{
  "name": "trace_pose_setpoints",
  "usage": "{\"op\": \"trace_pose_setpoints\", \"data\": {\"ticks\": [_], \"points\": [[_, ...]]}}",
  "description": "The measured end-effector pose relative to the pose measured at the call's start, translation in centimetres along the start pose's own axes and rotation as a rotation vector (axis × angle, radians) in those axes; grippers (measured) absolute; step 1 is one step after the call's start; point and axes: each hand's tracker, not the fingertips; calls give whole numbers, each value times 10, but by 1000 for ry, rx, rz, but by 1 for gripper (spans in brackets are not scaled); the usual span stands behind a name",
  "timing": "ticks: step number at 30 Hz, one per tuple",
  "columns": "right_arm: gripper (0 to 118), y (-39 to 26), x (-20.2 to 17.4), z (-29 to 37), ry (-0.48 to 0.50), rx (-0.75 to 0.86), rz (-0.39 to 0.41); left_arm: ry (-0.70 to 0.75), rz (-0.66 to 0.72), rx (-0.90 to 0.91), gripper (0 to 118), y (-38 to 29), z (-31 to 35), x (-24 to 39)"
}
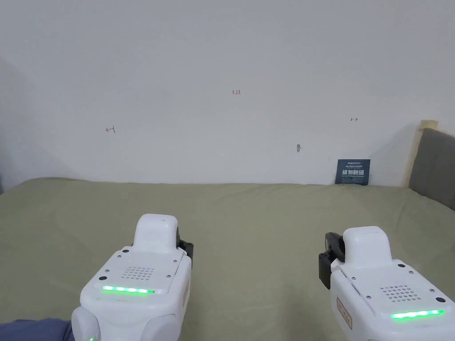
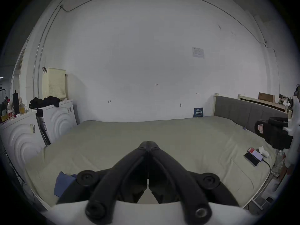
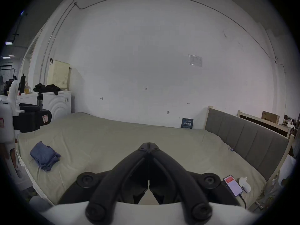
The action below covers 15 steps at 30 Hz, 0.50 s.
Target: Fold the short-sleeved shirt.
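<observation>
The short-sleeved shirt [image 3: 44, 155] is a blue, loosely bunched bundle lying near the left front edge of the bed [image 3: 113, 139], which has a green sheet. A corner of the shirt [image 1: 35, 329] peeks in at the bottom left of the head view, and the shirt [image 2: 62, 184] also lies beside the left gripper's arm. My left gripper [image 2: 148, 143] hovers over the sheet with its jaws pressed together and nothing between them. My right gripper [image 3: 148, 145] is likewise shut and empty, over the middle of the bed. Both white gripper bodies are held side by side, apart from the shirt.
Two phones [image 2: 254, 156] and a white object [image 3: 245, 185] lie at the bed's right front edge. A grey headboard [image 3: 253, 140] bounds the right side. White cabinets [image 2: 60, 119] with black clothes and a cream basket [image 2: 54, 82] stand left. A white wall runs behind the bed.
</observation>
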Motion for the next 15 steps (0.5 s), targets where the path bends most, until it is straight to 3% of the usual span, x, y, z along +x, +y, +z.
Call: {"op": "trace_pose_setpoints", "data": {"ticks": [4, 5, 6, 8, 9, 11, 15], "points": [[1, 1, 0, 1, -7, 5, 7, 11, -4, 1, 0, 0, 0, 0], [4, 2, 0, 1, -8, 6, 8, 15, -4, 4, 10, 0, 0, -1], [29, 2, 0, 1, -9, 5, 10, 25, -2, 8, 38, 1, 0, -2], [99, 3, 0, 1, -23, 8, 18, 30, -1, 6, 100, 2, -1, -3], [118, 4, 1, -1, -33, 6, 15, 33, -4, -2, 113, 2, -3, -5], [118, 0, 7, 4, -40, 91, 9, 37, -21, 11, 113, 1, -2, -5], [118, 7, -2, 8, -30, 37, 14, 61, -39, 4, 117, 3, -2, -4]]}}
